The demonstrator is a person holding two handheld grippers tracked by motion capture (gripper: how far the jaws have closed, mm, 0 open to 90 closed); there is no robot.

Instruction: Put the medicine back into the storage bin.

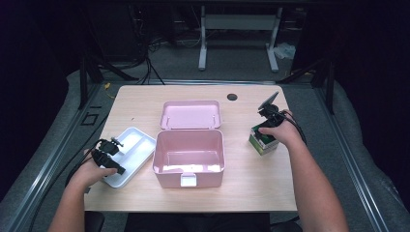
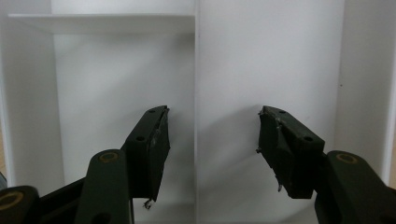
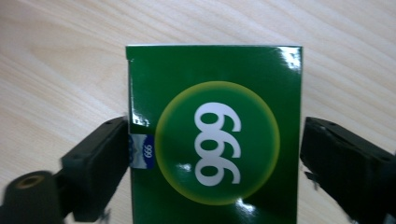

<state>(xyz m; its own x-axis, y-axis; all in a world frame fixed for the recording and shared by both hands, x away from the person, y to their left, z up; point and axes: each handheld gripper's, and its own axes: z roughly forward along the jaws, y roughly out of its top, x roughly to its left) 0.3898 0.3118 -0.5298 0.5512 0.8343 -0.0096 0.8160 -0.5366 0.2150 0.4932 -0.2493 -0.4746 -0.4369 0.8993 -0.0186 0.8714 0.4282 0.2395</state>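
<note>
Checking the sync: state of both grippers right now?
Left gripper: open, nothing held, jaws either side of the white tray's divider.
Right gripper: open, jaws astride the green box, no clear grip.

We are looking down on a light wooden table (image 1: pixel 145 99) sitting in the middle of the frame, with a small dark round cap (image 1: pixel 232 96) lying near its far edge. Grey carpet (image 1: pixel 232 63) is covering the floor beyond it. At the top centre, a white metal desk frame (image 1: pixel 239 29) is standing on two feet, and black cables (image 1: pixel 145 53) are trailing across the floor at the upper left. Dark curtains (image 1: pixel 29 72) are closing in both sides. Light is falling mostly on the tabletop, leaving the surroundings dim.
</note>
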